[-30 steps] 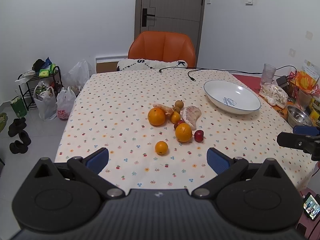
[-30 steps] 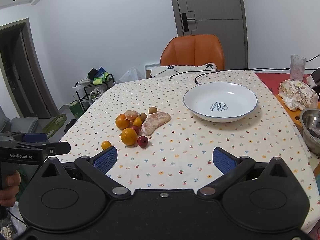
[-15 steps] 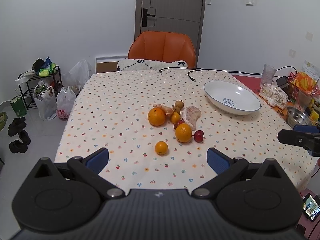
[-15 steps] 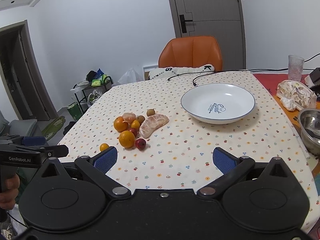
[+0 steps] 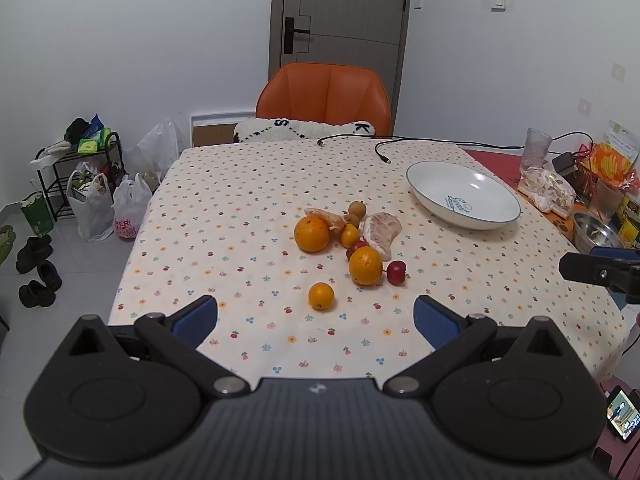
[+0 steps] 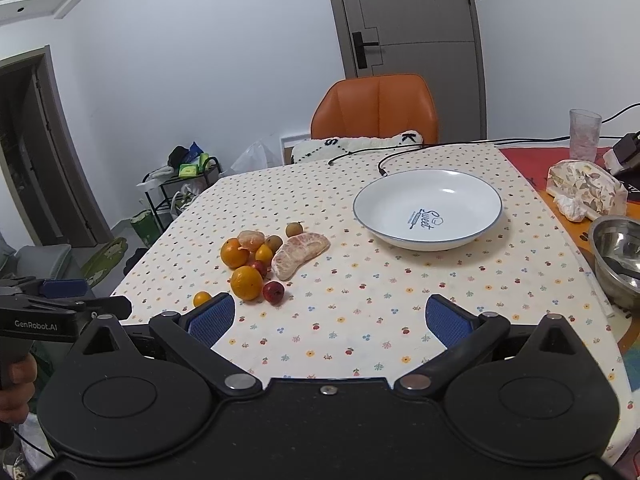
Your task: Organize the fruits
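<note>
A cluster of fruit lies mid-table: two oranges [image 5: 312, 233] [image 5: 365, 265], a small mandarin [image 5: 321, 296] nearest me, a peeled pomelo wedge [image 5: 380, 232], a red fruit [image 5: 396, 272], brown longans [image 5: 355, 208] and a peeled tangerine piece [image 5: 324, 215]. The white plate [image 5: 496, 224] stands empty to the right. My left gripper [image 5: 316, 322] hovers open just short of the mandarin, nothing between its fingers. My right gripper [image 6: 328, 318] is open too, above the near table edge, with the fruit pile [image 6: 247, 282] ahead on its left and the plate [image 6: 372, 224] beyond.
An orange chair [image 5: 324, 96] stands at the far side. A black cable [image 5: 384, 152] trails near the plate. A steel bowl [image 6: 616, 256], a wrapped packet [image 6: 584, 196] and a glass [image 6: 585, 132] crowd the right edge. Bags and a rack [image 5: 80, 184] sit on the floor at left.
The right gripper has moved slightly forward and left toward the fruit. The left gripper has barely shifted. Both stay open and the fruit has not moved.
</note>
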### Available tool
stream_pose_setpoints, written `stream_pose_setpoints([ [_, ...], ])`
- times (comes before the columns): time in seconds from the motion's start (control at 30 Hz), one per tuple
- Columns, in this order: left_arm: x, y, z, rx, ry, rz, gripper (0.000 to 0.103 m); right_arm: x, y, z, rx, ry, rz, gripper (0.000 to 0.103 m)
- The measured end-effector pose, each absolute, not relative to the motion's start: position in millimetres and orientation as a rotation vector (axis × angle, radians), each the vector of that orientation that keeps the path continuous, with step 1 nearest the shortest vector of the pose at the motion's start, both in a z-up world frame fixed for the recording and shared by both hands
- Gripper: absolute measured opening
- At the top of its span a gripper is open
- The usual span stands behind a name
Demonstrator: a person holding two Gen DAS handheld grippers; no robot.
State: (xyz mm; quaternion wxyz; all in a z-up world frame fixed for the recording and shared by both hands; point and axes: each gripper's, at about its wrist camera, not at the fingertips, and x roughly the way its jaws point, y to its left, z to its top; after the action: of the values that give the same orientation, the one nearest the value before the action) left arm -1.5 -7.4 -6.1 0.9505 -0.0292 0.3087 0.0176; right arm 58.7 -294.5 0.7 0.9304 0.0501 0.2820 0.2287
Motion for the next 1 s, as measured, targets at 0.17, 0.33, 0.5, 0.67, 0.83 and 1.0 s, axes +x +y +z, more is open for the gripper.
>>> stream_pose_setpoints([
  [0.17, -1, -9, -5, -0.058, 0.628, 0.035, 0.103, 59, -294, 1, 0.101, 0.580, 0.470, 0.103],
  [0.33, -1, -9, -6, -0.059, 0.629, 0.037, 0.103, 58, -292, -1, 0.097, 0.583, 0.473, 0.103],
  [0.5, -1, -10, -5, -0.058, 0.630, 0.037, 0.103, 58, -293, -2, 0.096, 0.584, 0.469, 0.103],
  [0.67, -1, -11, -6, -0.059, 0.627, 0.038, 0.103, 59, -293, -3, 0.096, 0.586, 0.472, 0.103],
  [0.83, 1, -7, -9, -0.069, 0.619, 0.024, 0.103, 61, -289, -6, 0.086, 0.590, 0.473, 0.103],
  [1.0, 5, -1, -11, -0.080, 0.608, 0.015, 0.103, 68, -285, -10, 0.070, 0.598, 0.464, 0.103],
])
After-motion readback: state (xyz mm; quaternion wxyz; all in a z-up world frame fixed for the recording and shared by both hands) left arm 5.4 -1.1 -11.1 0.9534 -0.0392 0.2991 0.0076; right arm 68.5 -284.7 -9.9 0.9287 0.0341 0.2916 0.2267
